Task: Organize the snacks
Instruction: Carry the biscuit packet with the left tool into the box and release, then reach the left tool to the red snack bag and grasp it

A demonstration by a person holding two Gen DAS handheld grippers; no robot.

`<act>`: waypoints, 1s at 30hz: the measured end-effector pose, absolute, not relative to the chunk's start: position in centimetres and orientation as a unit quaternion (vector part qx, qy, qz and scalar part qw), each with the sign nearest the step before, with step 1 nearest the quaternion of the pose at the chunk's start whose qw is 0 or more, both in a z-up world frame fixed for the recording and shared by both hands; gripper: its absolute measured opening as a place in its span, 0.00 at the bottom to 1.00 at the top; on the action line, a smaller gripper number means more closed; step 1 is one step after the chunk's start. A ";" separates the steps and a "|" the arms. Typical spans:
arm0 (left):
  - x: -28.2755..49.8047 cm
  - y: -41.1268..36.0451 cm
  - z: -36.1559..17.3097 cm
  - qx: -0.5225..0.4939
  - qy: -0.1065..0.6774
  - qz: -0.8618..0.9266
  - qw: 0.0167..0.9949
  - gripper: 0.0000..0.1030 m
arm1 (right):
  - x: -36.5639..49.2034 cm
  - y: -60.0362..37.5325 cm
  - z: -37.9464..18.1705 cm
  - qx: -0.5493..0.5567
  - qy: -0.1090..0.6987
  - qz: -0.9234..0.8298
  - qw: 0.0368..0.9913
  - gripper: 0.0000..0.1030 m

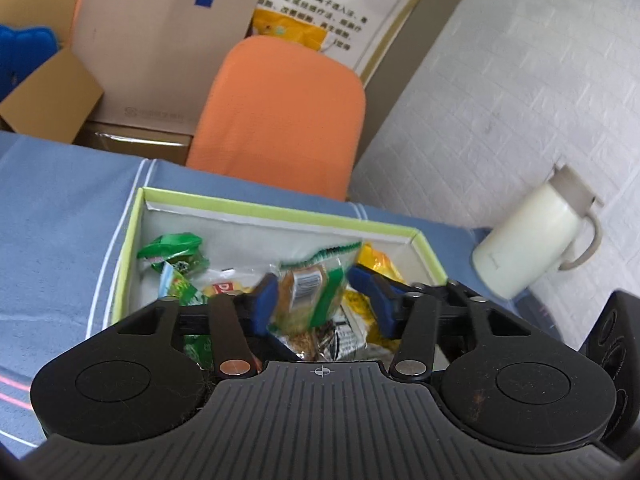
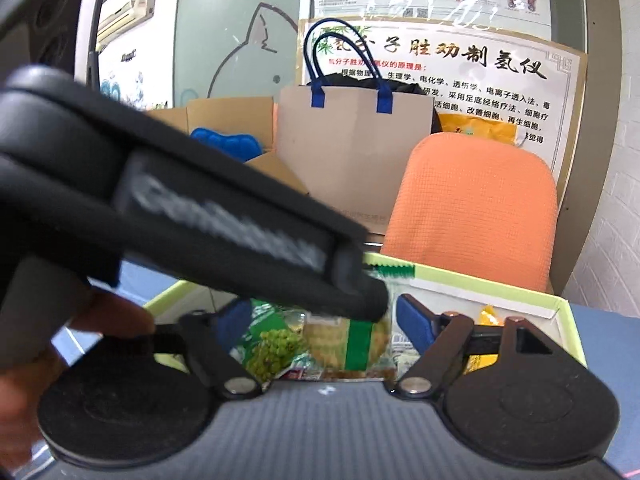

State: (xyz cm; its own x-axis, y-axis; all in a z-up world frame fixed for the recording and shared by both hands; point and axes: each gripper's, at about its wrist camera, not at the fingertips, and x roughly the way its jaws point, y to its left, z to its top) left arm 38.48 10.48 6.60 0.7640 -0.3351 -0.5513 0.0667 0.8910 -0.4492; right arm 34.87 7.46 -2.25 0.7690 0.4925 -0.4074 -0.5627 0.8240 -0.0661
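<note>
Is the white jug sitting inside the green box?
No, the jug stands outside the box, off to its right on the blue cloth.

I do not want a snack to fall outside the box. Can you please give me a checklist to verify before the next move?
1. Left claw is above the green-rimmed box: ok.
2. Clear snack packet with green stripe sits between the left claw's blue fingers: ok.
3. The fingers really press this packet: cannot tell.
4. Right claw is open and carries nothing: ok.
5. Free path for right claw: not ok, the left device's black body crosses its view.
6. White jug stands apart from the box: ok.
</note>
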 end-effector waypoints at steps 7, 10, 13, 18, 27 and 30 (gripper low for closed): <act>31.7 13.1 8.5 -0.223 0.261 -0.123 0.931 0.70 | 27.5 4.4 -0.5 -0.073 0.141 0.284 0.946 0.90; 28.7 13.8 7.8 -0.222 0.270 -0.125 0.929 0.72 | 24.0 4.4 -1.7 -0.069 0.159 0.303 0.937 0.90; 25.6 14.4 5.9 -0.227 0.294 -0.111 0.922 0.74 | 20.5 4.7 -3.8 -0.071 0.198 0.315 0.925 0.90; 21.8 15.4 1.3 -0.241 0.360 -0.097 0.896 0.73 | 15.7 6.9 -8.6 -0.056 0.268 0.339 0.900 0.90; 22.1 14.1 -1.1 -0.227 0.415 -0.137 0.870 0.67 | 16.6 9.7 -9.5 -0.010 0.312 0.383 0.869 0.90; 22.8 13.5 -0.9 -0.224 0.421 -0.192 0.858 0.67 | 16.9 9.4 -9.3 -0.004 0.311 0.396 0.864 0.90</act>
State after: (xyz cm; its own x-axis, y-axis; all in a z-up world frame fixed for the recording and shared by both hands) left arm 22.76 13.52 -0.90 0.5718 -0.5179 -0.6363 0.1412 0.8261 -0.5455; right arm 16.85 9.44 -9.31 0.4928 0.6816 -0.5408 -0.6870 0.6863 0.2389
